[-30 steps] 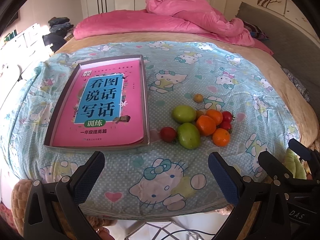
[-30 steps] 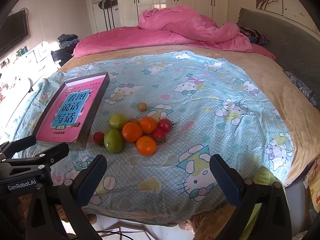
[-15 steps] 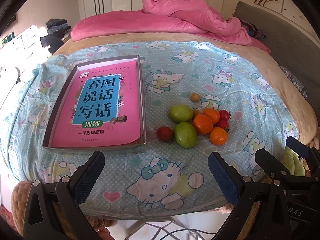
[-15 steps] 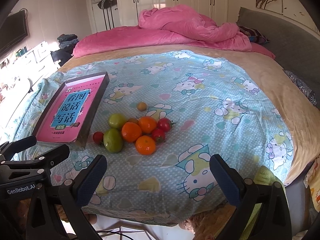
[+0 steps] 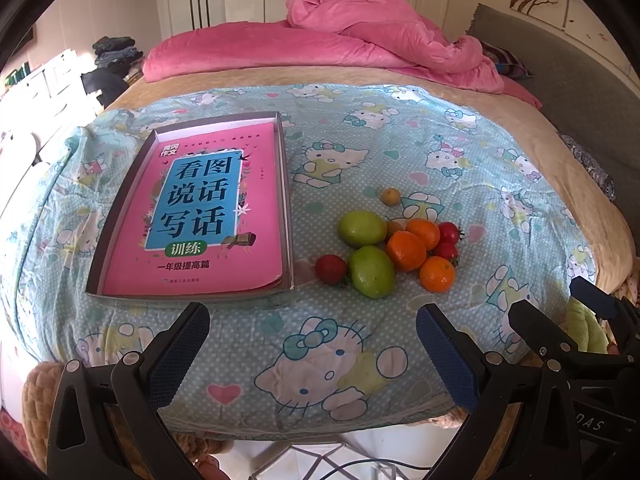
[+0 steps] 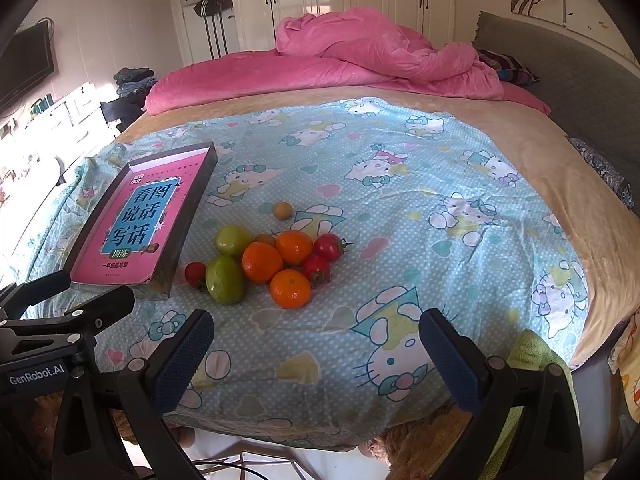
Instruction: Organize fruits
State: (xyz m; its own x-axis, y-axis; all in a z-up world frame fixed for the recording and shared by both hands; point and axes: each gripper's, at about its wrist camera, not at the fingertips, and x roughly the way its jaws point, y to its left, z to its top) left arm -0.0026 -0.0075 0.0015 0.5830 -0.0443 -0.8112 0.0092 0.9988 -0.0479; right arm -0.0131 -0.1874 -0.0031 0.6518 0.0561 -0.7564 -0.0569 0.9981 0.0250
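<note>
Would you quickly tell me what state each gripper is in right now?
Left gripper: open, holding nothing, short of the blue cartoon-print bedsheet.
Right gripper: open, holding nothing.

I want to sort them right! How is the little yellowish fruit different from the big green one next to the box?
The yellowish fruit is much smaller, orange-yellow, and sits alone, apart from the pile. The green fruit is bigger, green, and touches the red tomato and an orange. Both are roundish and lie on the blanket.
</note>
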